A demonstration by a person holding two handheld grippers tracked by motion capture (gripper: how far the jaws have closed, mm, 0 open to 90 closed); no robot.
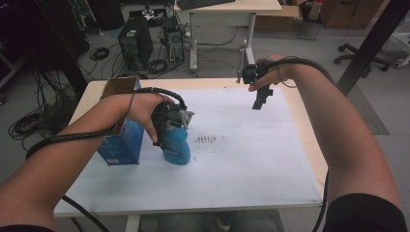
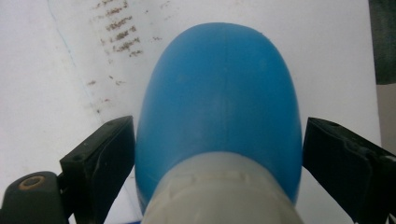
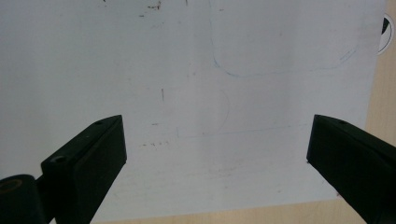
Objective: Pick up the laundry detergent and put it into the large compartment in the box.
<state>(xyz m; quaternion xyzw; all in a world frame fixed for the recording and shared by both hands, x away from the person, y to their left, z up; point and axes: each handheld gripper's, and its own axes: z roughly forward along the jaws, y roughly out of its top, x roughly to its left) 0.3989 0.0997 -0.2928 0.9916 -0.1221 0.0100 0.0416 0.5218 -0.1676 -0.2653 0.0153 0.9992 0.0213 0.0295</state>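
In the high view, the blue bottle (image 1: 177,147) stood upright on the white sheet (image 1: 251,159), just beside the open blue carton (image 1: 122,130), which served as the landmark at the sheet's left edge. The left gripper (image 1: 169,137) came down over the bottle's top. The right gripper (image 1: 261,99) hung in the air well apart from the carton, near the sheet's far right corner, with nothing below it.

In the left gripper view, the bottle (image 2: 219,102) sat between the two black jaws, pale cap nearest the camera. The left jaw appeared to touch the bottle's flank, while a thin strip of white sheet showed between the bottle and the right jaw; the angle was poor, so firm contact could not be confirmed. I judged the grip not yet made.

In the right gripper view, the jaws stood wide over the bare sheet (image 3: 196,93) with nothing between them.

To finish the grasp well, the jaws should probably close evenly on the bottle's shoulder just under the cap, centred so it does not tip toward the carton.
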